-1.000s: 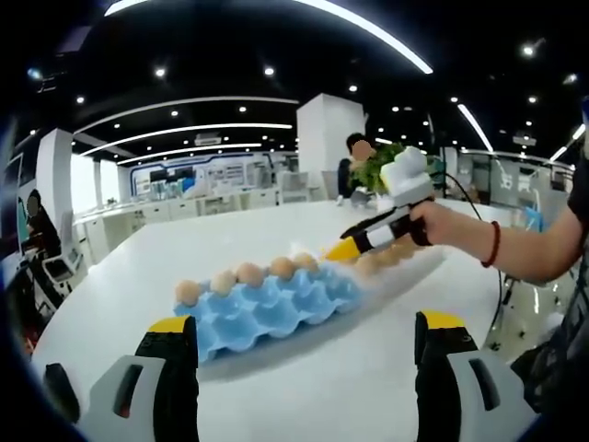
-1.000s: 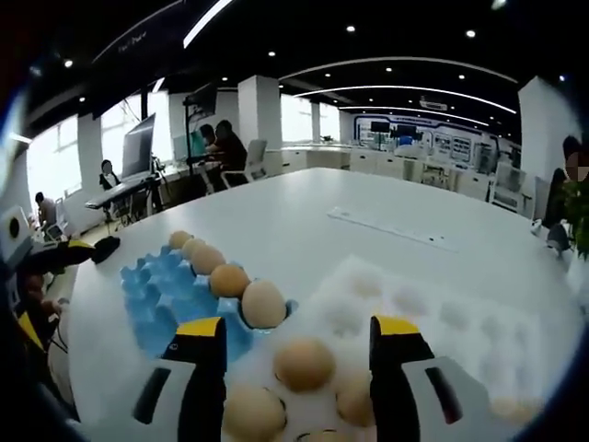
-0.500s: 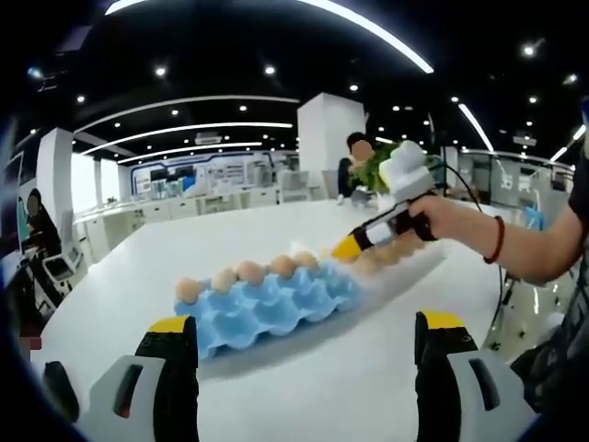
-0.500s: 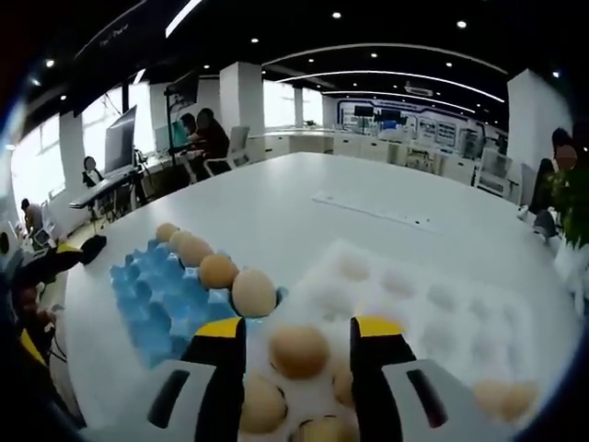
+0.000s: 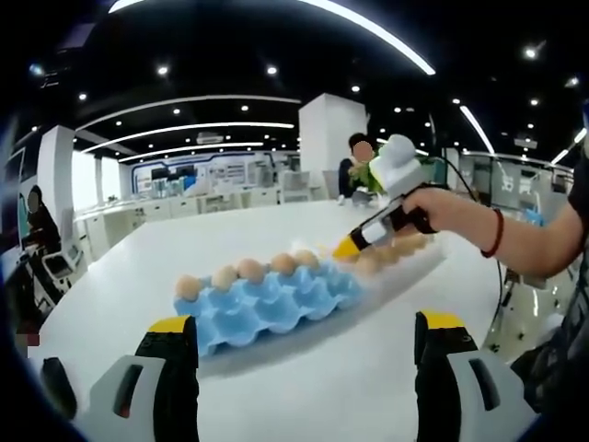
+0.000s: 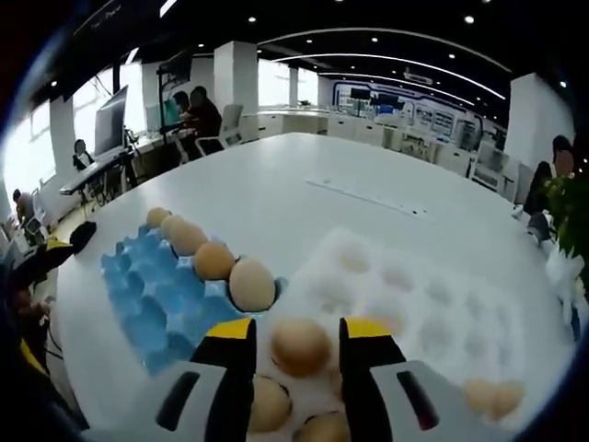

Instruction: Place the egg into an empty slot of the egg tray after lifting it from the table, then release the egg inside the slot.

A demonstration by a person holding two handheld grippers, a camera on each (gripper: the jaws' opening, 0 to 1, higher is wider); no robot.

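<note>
With its jaws narrowed around but perhaps not yet gripping an egg (image 6: 299, 344) in the white tray (image 6: 433, 304), the right gripper (image 6: 296, 333) could crack it if squeezed hard or knock neighbouring eggs, while the blue egg tray (image 6: 152, 293) waits left of it and the left gripper (image 5: 304, 333) hangs wide open, empty.

Right claw (image 6: 296, 339): contact betw. its tips and the egg (image 6: 300, 344) cannot be confirmed; egg's lower part is hidden. White tray (image 6: 433, 304): blurred, near edge cut off by frame. In left gripper view, right claw tips (image 5: 347, 247) blurred; eggs behind indistinct.
</note>
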